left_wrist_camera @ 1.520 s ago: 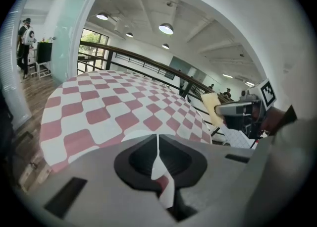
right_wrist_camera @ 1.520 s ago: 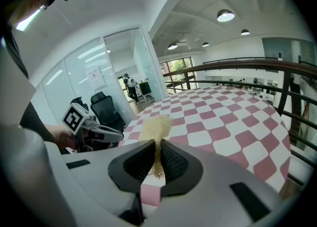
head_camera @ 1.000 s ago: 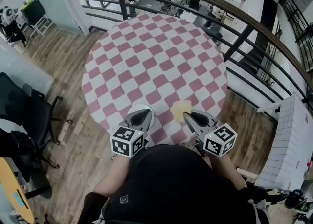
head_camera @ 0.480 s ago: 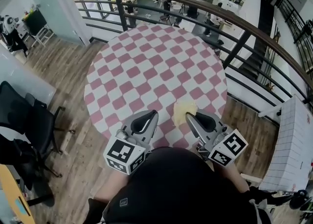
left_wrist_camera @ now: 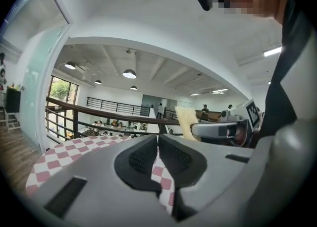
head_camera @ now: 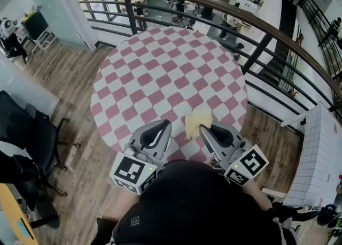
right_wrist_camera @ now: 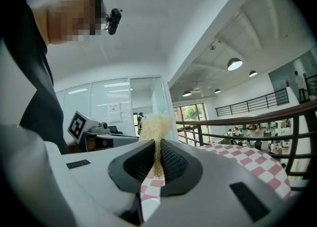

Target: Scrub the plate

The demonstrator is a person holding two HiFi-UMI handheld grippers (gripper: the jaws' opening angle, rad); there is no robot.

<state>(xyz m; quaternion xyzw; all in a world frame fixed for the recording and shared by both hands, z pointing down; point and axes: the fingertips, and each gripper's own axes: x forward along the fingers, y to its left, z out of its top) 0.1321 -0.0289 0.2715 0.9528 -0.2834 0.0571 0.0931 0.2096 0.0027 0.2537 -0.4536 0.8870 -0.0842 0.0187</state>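
right gripper view: scrub pad pinched tight

and there it is, the scrub pad [right_wrist_camera: 155, 128], pale yellow, coarse and fuzzy, its frayed top poking up past the ribbed black pads [right_wrist_camera: 172, 161]. the right gripper [right_wrist_camera: 157, 157] is clamped on its lower edge. from the head view the pad sticks out ahead of those jaws, over the near part of the pink-and-white checked table [head_camera: 160, 67]. just to its left sits the left gripper [head_camera: 163, 126], close beside but apart from it, jaws squeezed to a thin slit, nothing between them.
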